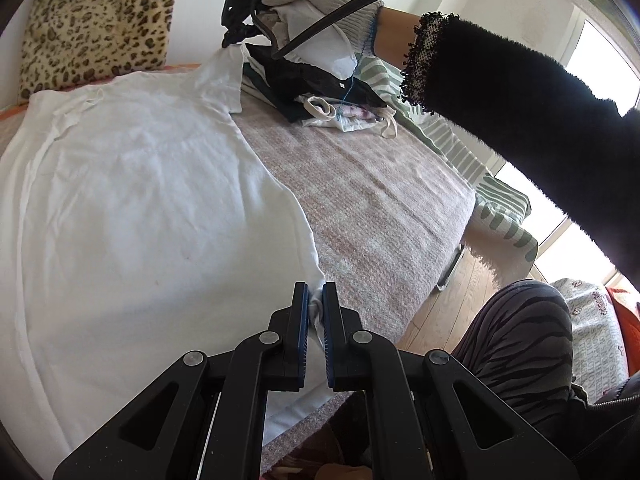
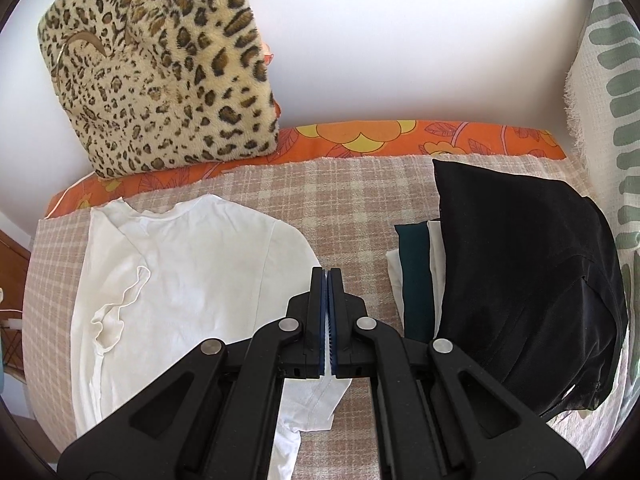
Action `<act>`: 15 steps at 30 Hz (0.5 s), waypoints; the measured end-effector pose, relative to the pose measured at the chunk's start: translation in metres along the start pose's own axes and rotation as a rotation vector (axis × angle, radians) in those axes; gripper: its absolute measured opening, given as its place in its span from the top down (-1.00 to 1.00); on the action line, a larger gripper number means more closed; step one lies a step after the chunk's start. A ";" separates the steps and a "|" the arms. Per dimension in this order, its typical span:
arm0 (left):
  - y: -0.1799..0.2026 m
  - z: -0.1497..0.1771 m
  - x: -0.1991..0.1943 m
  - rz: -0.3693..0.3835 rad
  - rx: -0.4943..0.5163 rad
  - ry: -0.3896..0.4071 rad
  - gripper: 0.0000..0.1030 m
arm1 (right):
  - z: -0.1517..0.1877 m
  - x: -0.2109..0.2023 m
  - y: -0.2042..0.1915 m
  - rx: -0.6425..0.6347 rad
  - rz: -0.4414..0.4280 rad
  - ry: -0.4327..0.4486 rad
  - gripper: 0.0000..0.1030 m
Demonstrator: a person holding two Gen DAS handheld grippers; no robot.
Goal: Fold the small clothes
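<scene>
**Ana:** Pinkish checked blanket covers the bed; an orange flowered sheet shows along the white wall, and a leopard-print cushion leans there on the left side.

**Ben:** And the garment being folded?

**Ana:** White t-shirt; it lies spread on the blanket, neckline toward the wall, one sleeve rumpled on the left edge.

**Ben:** What is the left gripper doing?

**Ana:** Its jaws are closed on a bunched corner of the shirt's hem; white cloth shows squeezed between the blue pads, at the near edge of the bed.

**Ben:** And the right gripper?

**Ana:** Jaws pressed together with a thin strip of white cloth between the pads; in the left wrist view the same gripper sits at the far end of the shirt, pinching its corner, which is pulled up off the blanket into a peak; a gloved hand with a fuzzy black sleeve holds it.

**Ben:** Anything else on the bed?

**Ana:** A stack of folded clothes to the right, white and dark green layers, with a black garment on top; a white throw with green stripes hangs at the right edge.
</scene>
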State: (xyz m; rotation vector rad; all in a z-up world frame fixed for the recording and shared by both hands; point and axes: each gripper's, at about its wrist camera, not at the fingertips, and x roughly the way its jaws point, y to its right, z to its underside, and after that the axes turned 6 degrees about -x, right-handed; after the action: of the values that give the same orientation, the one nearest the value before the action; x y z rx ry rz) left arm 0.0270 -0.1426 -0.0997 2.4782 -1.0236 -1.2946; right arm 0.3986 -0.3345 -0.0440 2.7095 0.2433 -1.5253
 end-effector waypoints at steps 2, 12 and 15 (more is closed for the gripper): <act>-0.004 0.001 -0.003 -0.006 -0.015 0.001 0.90 | -0.005 -0.003 -0.007 0.002 -0.005 0.006 0.97; -0.020 0.011 -0.019 -0.040 -0.043 0.016 0.90 | -0.031 -0.015 -0.066 -0.060 -0.019 0.030 0.97; -0.025 0.014 -0.024 -0.050 -0.053 0.018 0.90 | -0.035 -0.012 -0.087 -0.086 -0.018 0.028 0.97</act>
State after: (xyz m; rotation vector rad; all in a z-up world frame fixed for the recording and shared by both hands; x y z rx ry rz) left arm 0.0193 -0.1062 -0.1036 2.4861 -0.9166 -1.2933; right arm 0.4100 -0.2462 -0.0108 2.6709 0.3273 -1.4461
